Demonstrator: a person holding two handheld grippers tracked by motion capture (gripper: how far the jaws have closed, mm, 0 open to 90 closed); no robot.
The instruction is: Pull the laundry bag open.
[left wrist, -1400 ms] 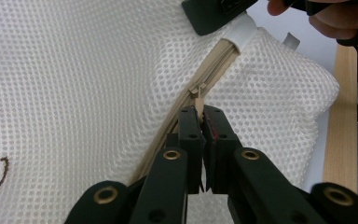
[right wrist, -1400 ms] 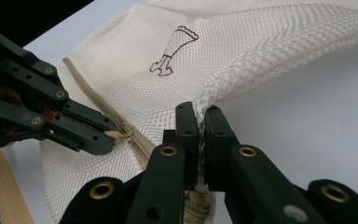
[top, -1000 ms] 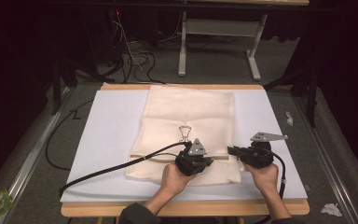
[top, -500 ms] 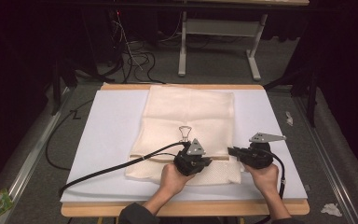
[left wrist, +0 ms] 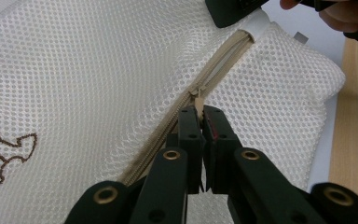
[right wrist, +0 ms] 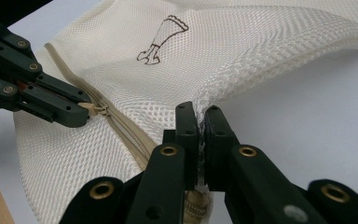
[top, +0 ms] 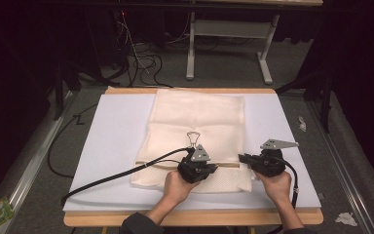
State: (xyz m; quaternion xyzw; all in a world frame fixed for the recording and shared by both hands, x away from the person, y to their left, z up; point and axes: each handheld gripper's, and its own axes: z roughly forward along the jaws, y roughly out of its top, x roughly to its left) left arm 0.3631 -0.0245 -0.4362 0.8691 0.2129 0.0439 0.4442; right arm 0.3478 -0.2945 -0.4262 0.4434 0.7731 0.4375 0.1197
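A: The mesh bag [top: 195, 141] lies flat on the white board [top: 112, 146], its zipper [left wrist: 214, 70] along the near edge.

B: And the grips?

A: The left gripper [left wrist: 199, 122] is clenched on the zipper pull [left wrist: 198, 100]; the right gripper [right wrist: 200, 122] pinches the bag's end by the zipper.

B: Risk?

A: That small tab could slip out if it's tugged askew, and the mesh may bunch and jam the slider

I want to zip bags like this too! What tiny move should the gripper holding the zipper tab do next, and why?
Probably the left gripper should slide the zipper pull a little along the zipper toward the right gripper. Its jaws are shut on the pull, which sits partway along, and the right gripper pinches the mesh bag at the zipper's end, so the bag is braced.
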